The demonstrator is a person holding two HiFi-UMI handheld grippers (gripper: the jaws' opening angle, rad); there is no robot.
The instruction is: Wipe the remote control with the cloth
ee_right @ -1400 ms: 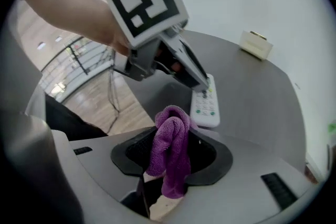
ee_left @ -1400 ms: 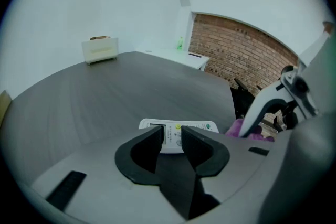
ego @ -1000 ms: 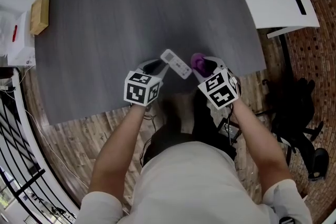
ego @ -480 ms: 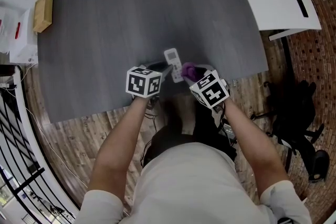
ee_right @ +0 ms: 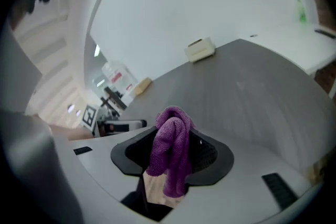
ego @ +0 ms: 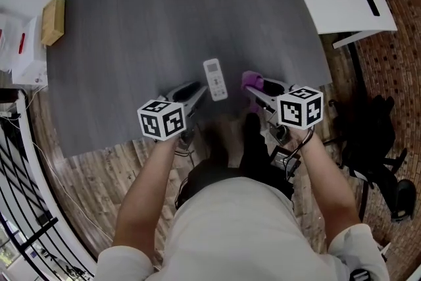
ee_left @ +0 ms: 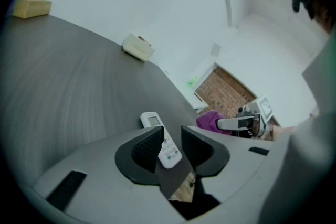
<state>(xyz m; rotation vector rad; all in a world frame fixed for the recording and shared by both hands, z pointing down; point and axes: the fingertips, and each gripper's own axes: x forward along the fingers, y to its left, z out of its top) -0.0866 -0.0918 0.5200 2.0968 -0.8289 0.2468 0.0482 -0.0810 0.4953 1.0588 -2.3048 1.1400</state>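
Head view: the left gripper holds the remote control over the grey table near its front edge. The right gripper is beside it, carrying the purple cloth.

Left gripper view: the jaws pinch the remote's near end, leaving its face free, presumably for wiping.

Right gripper view: the jaws clamp the bunched cloth, with a wad protruding to rub with.
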